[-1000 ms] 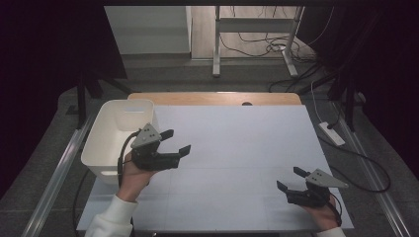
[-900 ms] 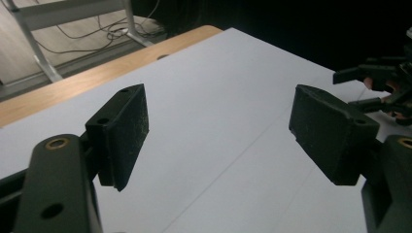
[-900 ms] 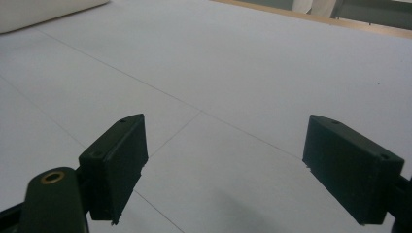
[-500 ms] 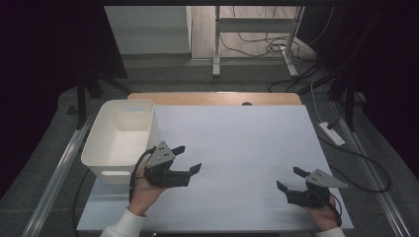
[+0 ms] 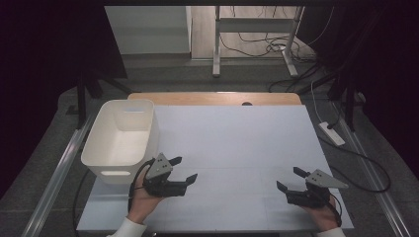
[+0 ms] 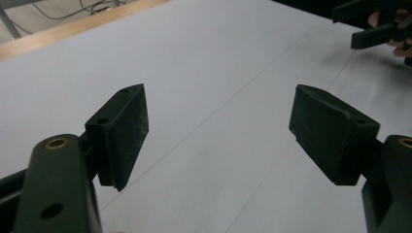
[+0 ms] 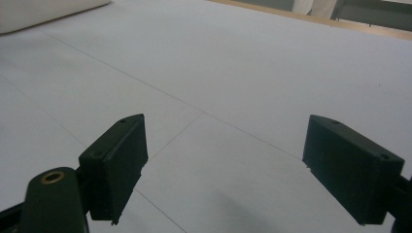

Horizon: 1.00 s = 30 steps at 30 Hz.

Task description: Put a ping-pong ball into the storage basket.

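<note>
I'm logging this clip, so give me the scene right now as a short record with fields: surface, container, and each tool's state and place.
surface: white table, wooden strip along its far edge
container: white bin at the table's left edge, looks empty
left tool: open, nothing between its jaws, low over the table just beside the bin's near right corner
right tool: open, nothing between its jaws, near the table's front right corner

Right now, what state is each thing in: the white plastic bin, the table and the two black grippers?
White plastic bin: upright on the table's left side, nothing visible inside.
Left gripper: jaws open, nothing between them, beside the bin.
Right gripper: jaws open, nothing between them, low over the table's near right corner.
White-covered table: bare between the grippers.
</note>
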Each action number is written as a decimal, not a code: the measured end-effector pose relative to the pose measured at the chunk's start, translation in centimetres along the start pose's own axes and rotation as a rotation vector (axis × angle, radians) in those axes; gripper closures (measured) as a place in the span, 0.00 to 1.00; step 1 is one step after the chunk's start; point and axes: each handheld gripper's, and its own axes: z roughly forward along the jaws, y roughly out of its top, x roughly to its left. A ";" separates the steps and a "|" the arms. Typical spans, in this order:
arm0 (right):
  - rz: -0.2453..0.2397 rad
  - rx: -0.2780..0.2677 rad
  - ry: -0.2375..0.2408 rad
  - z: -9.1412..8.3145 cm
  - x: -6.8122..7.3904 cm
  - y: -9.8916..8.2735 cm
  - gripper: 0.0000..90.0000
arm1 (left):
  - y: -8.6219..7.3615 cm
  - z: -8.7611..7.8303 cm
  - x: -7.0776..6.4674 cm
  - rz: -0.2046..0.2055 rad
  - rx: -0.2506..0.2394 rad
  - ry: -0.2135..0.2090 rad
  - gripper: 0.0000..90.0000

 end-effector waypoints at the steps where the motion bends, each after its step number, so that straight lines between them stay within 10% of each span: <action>1: 0.001 0.000 0.000 0.0 0.0 0.0 0.18 | -0.5 0.0 0.2 -0.010 0.005 0.002 0.25; 14: -0.004 0.002 0.002 0.0 0.0 0.0 0.18 | -4.6 -0.8 1.4 -0.068 0.028 0.034 0.26; 30: -0.010 -0.006 0.035 -0.2 0.4 0.0 0.18 | -5.7 -2.4 2.2 -0.100 0.004 0.068 0.25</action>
